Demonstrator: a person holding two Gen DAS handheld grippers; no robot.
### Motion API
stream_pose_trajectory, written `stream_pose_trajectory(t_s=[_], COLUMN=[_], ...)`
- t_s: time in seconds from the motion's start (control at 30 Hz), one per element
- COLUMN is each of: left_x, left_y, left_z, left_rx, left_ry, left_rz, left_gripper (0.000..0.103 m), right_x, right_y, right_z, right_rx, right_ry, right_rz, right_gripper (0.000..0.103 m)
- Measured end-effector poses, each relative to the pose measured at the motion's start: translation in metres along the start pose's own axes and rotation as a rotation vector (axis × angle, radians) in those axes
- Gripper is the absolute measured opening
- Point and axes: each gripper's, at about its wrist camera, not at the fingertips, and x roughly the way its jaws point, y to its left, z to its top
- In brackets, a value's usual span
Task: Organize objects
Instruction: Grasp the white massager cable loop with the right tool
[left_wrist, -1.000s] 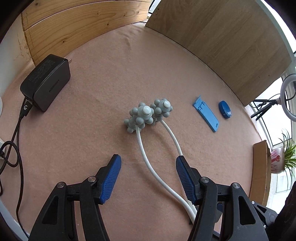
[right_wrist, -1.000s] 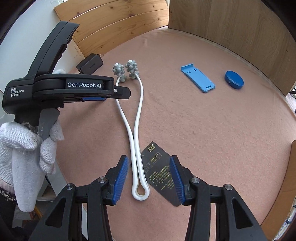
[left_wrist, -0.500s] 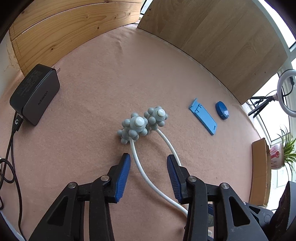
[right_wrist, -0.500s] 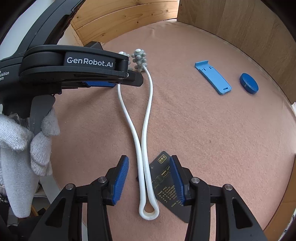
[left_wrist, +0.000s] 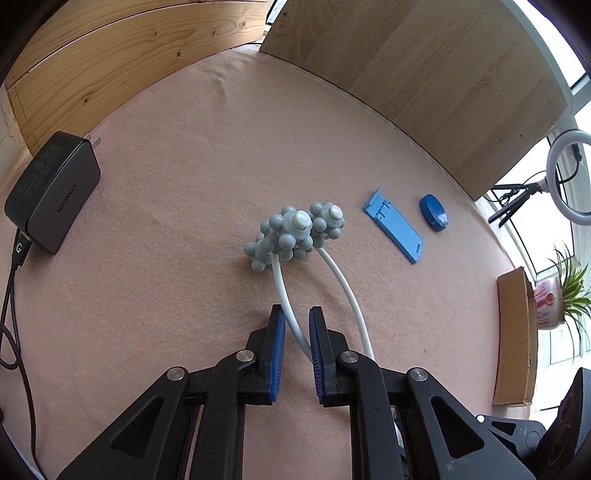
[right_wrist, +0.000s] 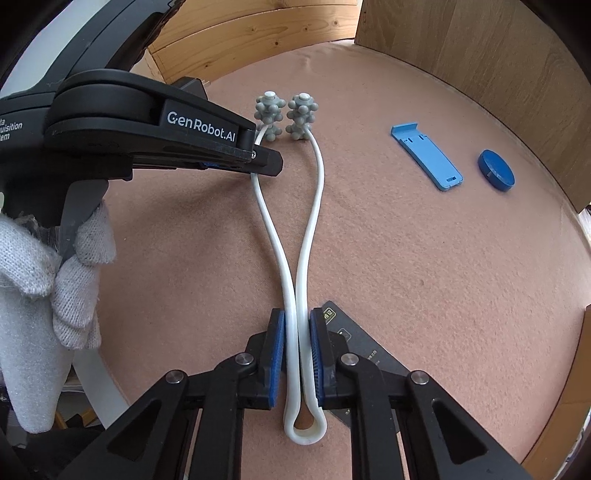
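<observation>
Both jaws just closed; massager (right_wrist: 291, 258) arms pinched, contact apparently firm.

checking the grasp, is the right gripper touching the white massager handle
Touching: in the right wrist view, the right gripper has both blue pads pressed against the white massager handle, no gap visible.

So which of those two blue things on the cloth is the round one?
The small disc, the one nearer the wooden wall. The other blue piece beside it is a long flat strip with a raised lip at one end.
</observation>
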Motion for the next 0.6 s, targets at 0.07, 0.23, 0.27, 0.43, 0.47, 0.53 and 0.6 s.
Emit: stream_pose_trajectory(t_s=[0.07,0.23,0.27,0.43,0.47,0.53,0.6], left_x=[0.0,-0.001,-0.001,-0.001,-0.001,-0.001,-0.001], left_y=[-0.004,-0.015,-0.017,-0.031,-0.034,-0.041,-0.05], left_z=[0.0,0.001,0.001,0.003,0.003,0.004,0.005], left_rx=[0.006,0.016,0.018,0.031,0.032,0.04,0.053], left_ry=[0.0,-0.003,-0.004,-0.005,-0.005,-0.004,-0.004], left_rz=[-0.005,-0.023,-0.027,-0.049,-0.055,-0.065,-0.075], left_gripper=[0.014,0.014,0.014,0.014,0.014,0.014,0.014], right_x=[-0.005,-0.015,-0.016,-0.029,-0.031,-0.034,-0.038], right_y=[-0.001,0.002,0.001,0.0,-0.002,-0.006,-0.012], right_z=[-0.003,-0.008,-0.007,-0.015,-0.016,-0.018,-0.02], right_rx=[0.0,-0.004,-0.003,0.013,0.018,0.028,0.038], right_ry=[-0.01,-0.04,-0.045,-0.066,-0.07,-0.076,-0.082], right_rz=[-0.007,-0.033,-0.037,-0.053,-0.056,-0.064,-0.071], right_gripper=[0.012,0.012,0.012,0.012,0.012,0.012,0.012])
